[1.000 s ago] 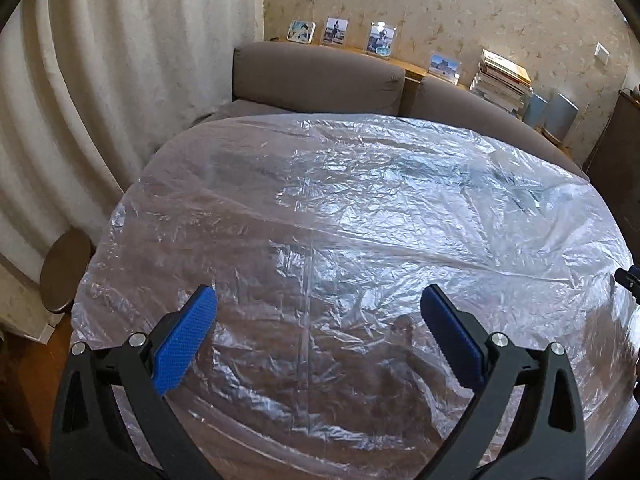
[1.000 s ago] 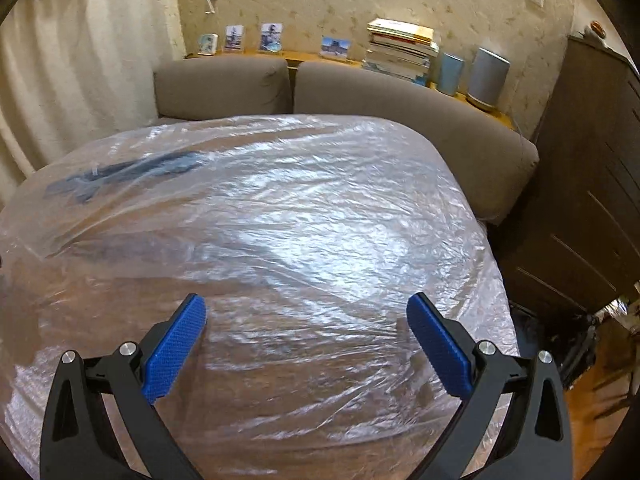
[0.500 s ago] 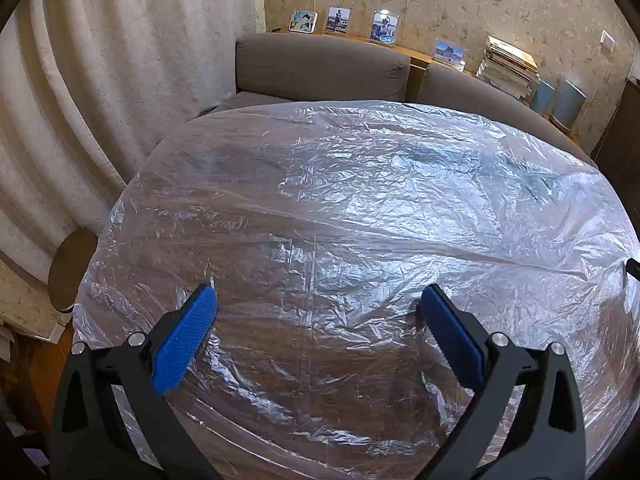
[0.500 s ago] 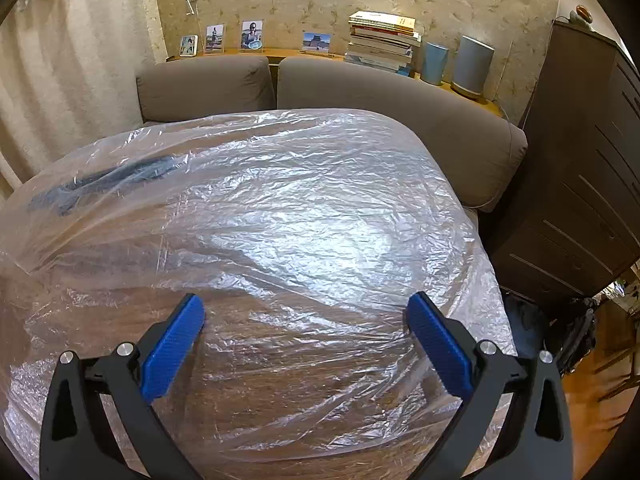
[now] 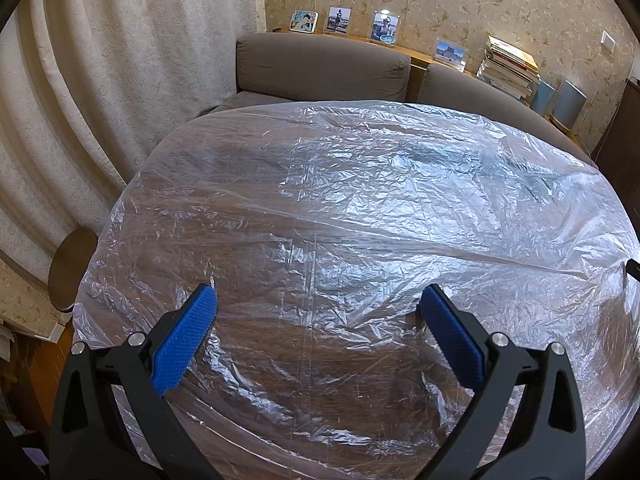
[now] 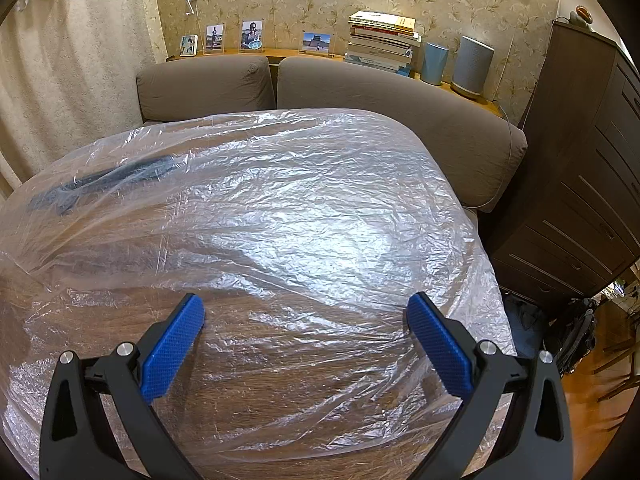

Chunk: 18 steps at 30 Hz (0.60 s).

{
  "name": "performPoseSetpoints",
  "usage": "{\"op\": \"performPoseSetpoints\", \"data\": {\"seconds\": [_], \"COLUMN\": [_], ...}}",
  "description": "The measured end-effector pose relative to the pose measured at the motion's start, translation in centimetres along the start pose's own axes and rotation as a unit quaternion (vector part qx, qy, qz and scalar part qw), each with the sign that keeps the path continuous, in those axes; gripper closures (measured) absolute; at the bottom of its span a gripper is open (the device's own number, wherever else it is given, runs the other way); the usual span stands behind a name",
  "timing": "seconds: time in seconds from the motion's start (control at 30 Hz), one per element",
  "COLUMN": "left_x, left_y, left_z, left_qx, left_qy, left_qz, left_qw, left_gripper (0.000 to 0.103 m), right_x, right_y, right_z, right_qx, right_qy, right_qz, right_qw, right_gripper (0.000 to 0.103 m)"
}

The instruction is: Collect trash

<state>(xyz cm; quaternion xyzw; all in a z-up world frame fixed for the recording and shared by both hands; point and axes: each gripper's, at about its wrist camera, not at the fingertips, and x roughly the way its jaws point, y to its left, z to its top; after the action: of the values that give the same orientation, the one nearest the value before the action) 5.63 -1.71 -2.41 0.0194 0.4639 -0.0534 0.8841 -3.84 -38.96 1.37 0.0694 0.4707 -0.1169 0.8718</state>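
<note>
Room: brown sofa (image 6: pixel 400 96) behind your wooden bench (image 6: pixel 320 392).
Cover: clear plastic sheet (image 5: pixel 360 208), probably the trash.
Left gripper (image 5: pixel 316 320): jaws spread, empty.
Right gripper (image 6: pixel 306 320): likewise, above the sheet.

Clear crinkled plastic sheet (image 5: pixel 360 208), spread wide over wooden tabletop, billowed in folds, edges draping over

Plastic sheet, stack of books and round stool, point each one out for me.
plastic sheet (image 5: pixel 360 208): left wrist view, crinkled middle of the sheet.
stack of books (image 6: pixel 380 42): right wrist view, spines at mid stack.
round stool (image 5: pixel 72 268): left wrist view, seat top.
</note>
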Motion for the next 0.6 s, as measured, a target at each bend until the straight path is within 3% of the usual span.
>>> {"op": "performPoseSetpoints", "data": {"seconds": [0.6], "left_x": [0.14], "left_y": [0.19], "left_z": [0.08], "left_qx": [-0.001], "left_qy": [0.000], "left_qz": [0.000], "left_qw": [1.0000], "left_gripper": [0.001], "right_x": [0.00], "right_y": [0.00], "right_z": [0.00], "right_qx": [0.000], "right_qy": [0.000], "right_qz": [0.000], "right_qw": [1.000], "right_gripper": [0.004]}}
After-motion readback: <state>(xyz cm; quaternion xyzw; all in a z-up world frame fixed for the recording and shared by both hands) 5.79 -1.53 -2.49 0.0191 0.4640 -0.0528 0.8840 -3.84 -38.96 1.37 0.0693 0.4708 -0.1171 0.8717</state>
